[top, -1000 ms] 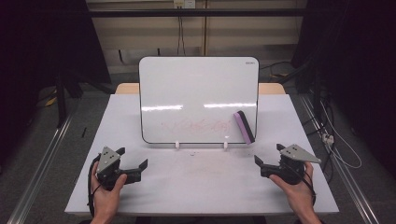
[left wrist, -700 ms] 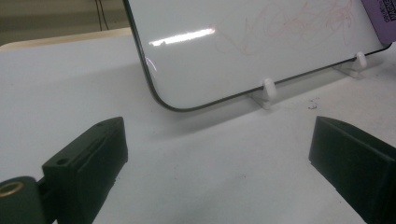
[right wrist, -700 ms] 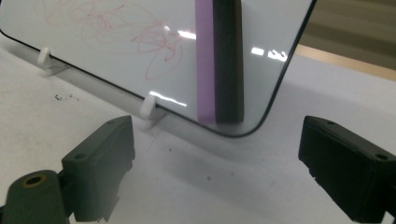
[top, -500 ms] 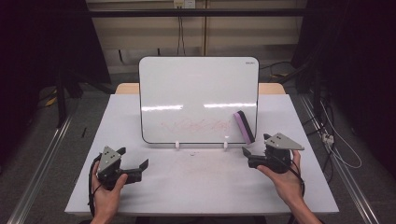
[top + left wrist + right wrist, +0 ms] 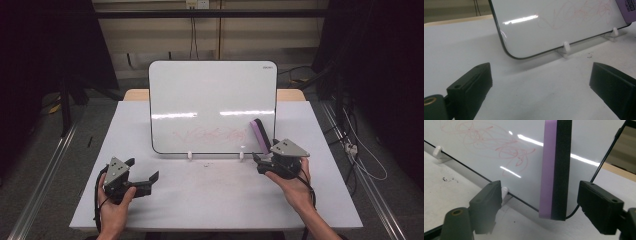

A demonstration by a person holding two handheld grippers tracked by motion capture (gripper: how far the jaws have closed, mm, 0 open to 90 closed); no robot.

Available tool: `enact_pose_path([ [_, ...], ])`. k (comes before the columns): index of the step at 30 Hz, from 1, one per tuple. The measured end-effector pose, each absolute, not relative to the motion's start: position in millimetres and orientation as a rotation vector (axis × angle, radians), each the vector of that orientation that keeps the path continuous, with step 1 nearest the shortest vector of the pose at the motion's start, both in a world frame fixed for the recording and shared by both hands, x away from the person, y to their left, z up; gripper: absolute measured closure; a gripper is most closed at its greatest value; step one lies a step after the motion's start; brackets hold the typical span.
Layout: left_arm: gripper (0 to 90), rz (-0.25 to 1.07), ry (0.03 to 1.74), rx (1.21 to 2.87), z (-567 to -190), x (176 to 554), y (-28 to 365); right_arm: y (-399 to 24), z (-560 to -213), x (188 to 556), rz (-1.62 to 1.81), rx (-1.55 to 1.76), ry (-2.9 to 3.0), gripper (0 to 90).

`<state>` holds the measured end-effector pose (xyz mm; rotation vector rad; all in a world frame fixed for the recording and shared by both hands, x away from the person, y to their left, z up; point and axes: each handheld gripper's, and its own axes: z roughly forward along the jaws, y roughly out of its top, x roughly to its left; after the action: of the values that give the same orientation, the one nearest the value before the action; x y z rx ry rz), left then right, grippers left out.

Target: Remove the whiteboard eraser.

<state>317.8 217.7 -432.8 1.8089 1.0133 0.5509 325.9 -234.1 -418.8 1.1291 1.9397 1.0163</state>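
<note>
A white table (image 5: 215, 200) in a dark room.
Your right gripper (image 5: 263, 159), jaws closing but not touching, frames the purple-and-black foam eraser (image 5: 555, 170) stuck on the scribbled whiteboard (image 5: 210, 100); your left gripper (image 5: 145, 179) rests spread.

The whiteboard (image 5: 212, 105) stands upright on the table (image 5: 165, 210), at 12 o'clock from its middle, propped on two small clips (image 5: 189, 155). The eraser (image 5: 259, 135) leans against the board's lower corner at 3 o'clock. The right gripper (image 5: 257, 161) sits just before the eraser, at 6 o'clock from it. The left gripper (image 5: 145, 172) lies at 7 o'clock from the board, well apart from it.
</note>
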Motion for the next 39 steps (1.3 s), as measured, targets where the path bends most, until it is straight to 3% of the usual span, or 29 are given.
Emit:
enact_pose_path([
  [14, 4.3, 0.548, 1.012, 1.81, -433, 318, 218, -231, -428, 330, 0.95, 1.16, 1.894, 38.0],
  [27, 4.3, 0.55, 1.012, 1.81, -433, 318, 218, -233, -438, 333, 0.885, 1.228, 1.855, 61.1],
  [39, 4.4, 0.546, 1.01, 1.815, -433, 318, 218, -231, -438, 332, 0.887, 1.239, 1.828, 64.1],
])
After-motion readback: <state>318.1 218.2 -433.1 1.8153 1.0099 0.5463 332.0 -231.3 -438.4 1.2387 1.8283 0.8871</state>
